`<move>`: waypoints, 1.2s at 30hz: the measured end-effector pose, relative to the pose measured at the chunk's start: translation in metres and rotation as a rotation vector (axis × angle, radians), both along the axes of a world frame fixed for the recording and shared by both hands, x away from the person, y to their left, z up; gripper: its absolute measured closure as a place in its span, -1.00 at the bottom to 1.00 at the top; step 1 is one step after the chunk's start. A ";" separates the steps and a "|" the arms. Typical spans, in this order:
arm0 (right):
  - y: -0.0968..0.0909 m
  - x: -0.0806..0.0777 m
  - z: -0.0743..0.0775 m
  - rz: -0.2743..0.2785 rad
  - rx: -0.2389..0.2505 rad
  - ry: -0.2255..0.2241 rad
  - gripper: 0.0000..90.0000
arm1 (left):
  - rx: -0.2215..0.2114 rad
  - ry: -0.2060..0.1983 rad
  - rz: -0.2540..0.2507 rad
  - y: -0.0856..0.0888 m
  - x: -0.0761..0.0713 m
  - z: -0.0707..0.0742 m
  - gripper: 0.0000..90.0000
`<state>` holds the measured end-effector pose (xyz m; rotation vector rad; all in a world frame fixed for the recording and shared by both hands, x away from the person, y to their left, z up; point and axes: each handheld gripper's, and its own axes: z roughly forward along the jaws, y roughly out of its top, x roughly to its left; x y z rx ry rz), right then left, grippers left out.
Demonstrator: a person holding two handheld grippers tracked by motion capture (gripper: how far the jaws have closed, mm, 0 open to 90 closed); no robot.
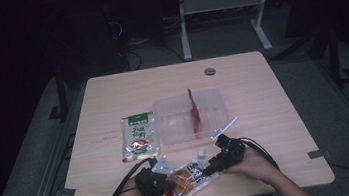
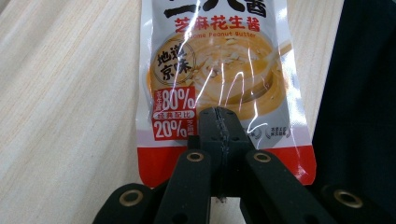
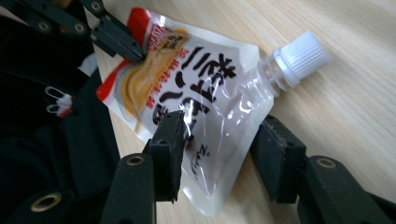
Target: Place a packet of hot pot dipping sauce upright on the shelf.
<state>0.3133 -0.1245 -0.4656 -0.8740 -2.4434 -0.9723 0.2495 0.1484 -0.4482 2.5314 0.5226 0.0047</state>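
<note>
Orange-printed sauce pouch (image 1: 188, 180), white cap at 1 o'clock: left gripper (image 2: 218, 122) clamped on its base; right gripper (image 3: 219, 140) part-open, straddling its upper end, pads clear.

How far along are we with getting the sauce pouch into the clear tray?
Done: a red packet already stands in the clear tray. In hand: the left gripper is shut on the sauce pouch at its bottom edge; the right gripper straddles it, open. Left: moving the pouch to the tray, perhaps the green packet too.
</note>
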 end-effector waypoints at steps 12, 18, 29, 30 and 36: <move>0.019 0.000 -0.002 0.019 0.014 -0.024 0.38 | -0.008 0.012 -0.002 -0.001 0.002 0.000 1.00; 0.021 -0.001 -0.001 0.044 0.016 -0.065 0.74 | -0.005 0.016 -0.013 0.000 0.003 0.000 1.00; 0.024 -0.006 0.012 0.096 0.023 -0.138 0.97 | -0.011 0.006 -0.028 -0.002 0.002 0.000 1.00; 0.024 -0.006 0.014 0.098 0.019 -0.144 0.98 | -0.018 0.011 -0.030 -0.002 0.003 0.000 1.00; 0.016 -0.006 0.024 0.086 0.011 -0.170 0.98 | -0.098 -0.007 -0.002 0.005 0.007 0.010 0.87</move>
